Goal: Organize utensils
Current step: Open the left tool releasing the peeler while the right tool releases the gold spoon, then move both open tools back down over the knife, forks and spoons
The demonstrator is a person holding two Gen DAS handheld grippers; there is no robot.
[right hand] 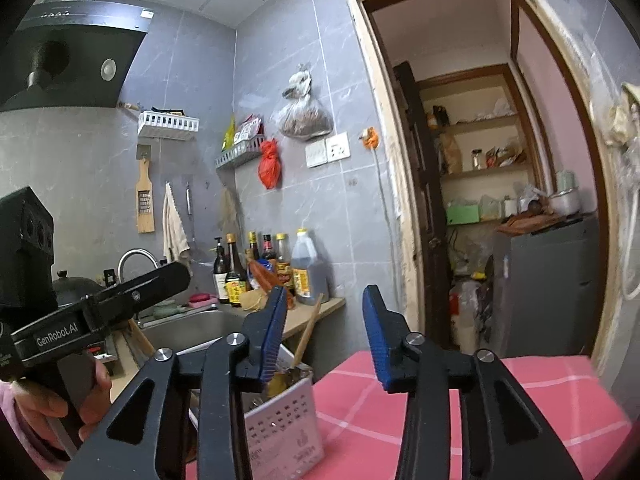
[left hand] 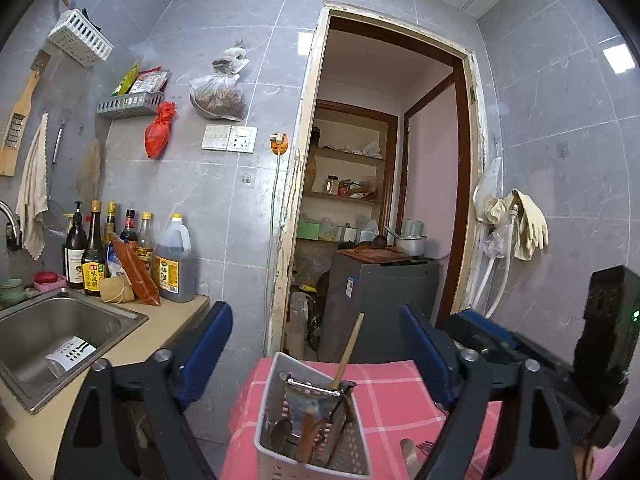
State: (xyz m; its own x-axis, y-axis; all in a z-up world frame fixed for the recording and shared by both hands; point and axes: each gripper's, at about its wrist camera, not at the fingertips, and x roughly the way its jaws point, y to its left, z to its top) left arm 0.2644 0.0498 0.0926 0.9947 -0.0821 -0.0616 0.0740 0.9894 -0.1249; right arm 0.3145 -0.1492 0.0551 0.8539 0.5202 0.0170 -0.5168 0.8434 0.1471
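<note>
Grey-tiled kitchen, open doorway [left hand: 384,184] straight ahead of both claws, a grey cabinet [left hand: 376,304] standing inside it. Pink checked cloth [left hand: 400,404] covers the bench under the claws; its far edge ends just short of the doorway, floor gap beyond.

Left claw [left hand: 316,356]: spread wide, nothing pinched. White perforated utensil holder [left hand: 280,412] sits upright on the cloth below and between its blue pads [left hand: 208,344], clear of both. Holder contains a wooden-handled tool [left hand: 348,356] leaning toward the right pad, a metal grater [left hand: 320,412] and a spoon [left hand: 282,436]. Fork [left hand: 426,446] and another handle lie on the cloth just inside the right pad, low in the left wrist view, partly hidden.

Right claw [right hand: 326,340]: partly spread, nothing between the pads. Holder [right hand: 288,420] is below and behind its left finger [right hand: 272,340], at the cloth's left edge. Open pink cloth runs ahead and to the right of this claw.

Left of the left claw: beige counter [left hand: 176,320] with steel sink [left hand: 72,328], a second white holder [left hand: 70,354] lying inside it. Bottles [left hand: 128,256] are crowded on the counter's far end against the wall. A narrow gap separates counter edge and cloth edge.

A hand [right hand: 86,396] holds the left claw's handle, seen at the left of the right wrist view.
</note>
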